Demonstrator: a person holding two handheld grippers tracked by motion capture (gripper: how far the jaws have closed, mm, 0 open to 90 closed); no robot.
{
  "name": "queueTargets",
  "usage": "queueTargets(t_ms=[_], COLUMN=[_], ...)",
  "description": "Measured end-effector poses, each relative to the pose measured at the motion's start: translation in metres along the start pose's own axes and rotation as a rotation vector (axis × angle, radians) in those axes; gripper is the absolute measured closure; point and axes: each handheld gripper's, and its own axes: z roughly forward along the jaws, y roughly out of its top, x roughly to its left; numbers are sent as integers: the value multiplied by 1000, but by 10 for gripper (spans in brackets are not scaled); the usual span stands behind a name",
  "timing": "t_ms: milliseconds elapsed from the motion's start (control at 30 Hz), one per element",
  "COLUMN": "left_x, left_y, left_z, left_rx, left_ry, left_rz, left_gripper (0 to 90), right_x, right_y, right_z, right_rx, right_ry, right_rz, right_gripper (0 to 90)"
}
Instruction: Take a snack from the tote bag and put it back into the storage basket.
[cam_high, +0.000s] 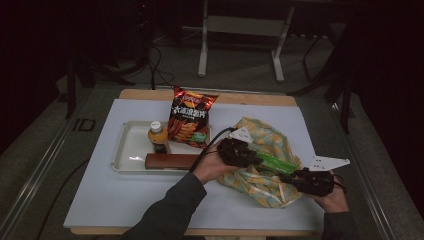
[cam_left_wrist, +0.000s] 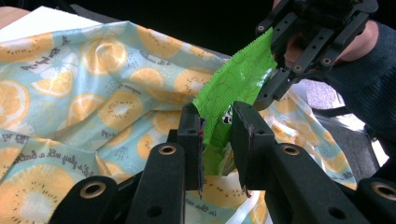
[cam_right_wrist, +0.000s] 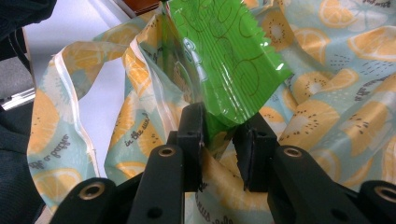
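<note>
Both grippers, left gripper (cam_high: 256, 159) and right gripper (cam_high: 286, 176), pinch the green packet (cam_high: 276, 163) above the fruit-print bag (cam_high: 265, 187).

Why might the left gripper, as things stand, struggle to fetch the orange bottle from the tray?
Probably because the left gripper is busy with the green packet over the bag; the bottle itself stands unblocked.

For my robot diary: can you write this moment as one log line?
right gripper: holds glossy green snack packet | left gripper: around packet | orange-print bag: beneath
</note>
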Motion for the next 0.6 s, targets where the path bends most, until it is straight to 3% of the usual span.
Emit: queueTargets(t_ms=[200,300,467,600], left_x=[2,1,1,-2], left_y=[0,2,4,6], left_z=[0,0,0,1], left_rx=[-26,-16,-41,-39], left_ry=[-14,0,8,22], left_rz=[-16,1,6,32], left_gripper=[694,717,737,811], right_x=[1,0,1,0], right_y=[0,0,0,0], right_z=[0,0,1,0], right_rx=[-1,3,1,6], right_ry=[4,2,5,2], right_rz=[2,2,2,3], right_gripper=[733,733,733,733])
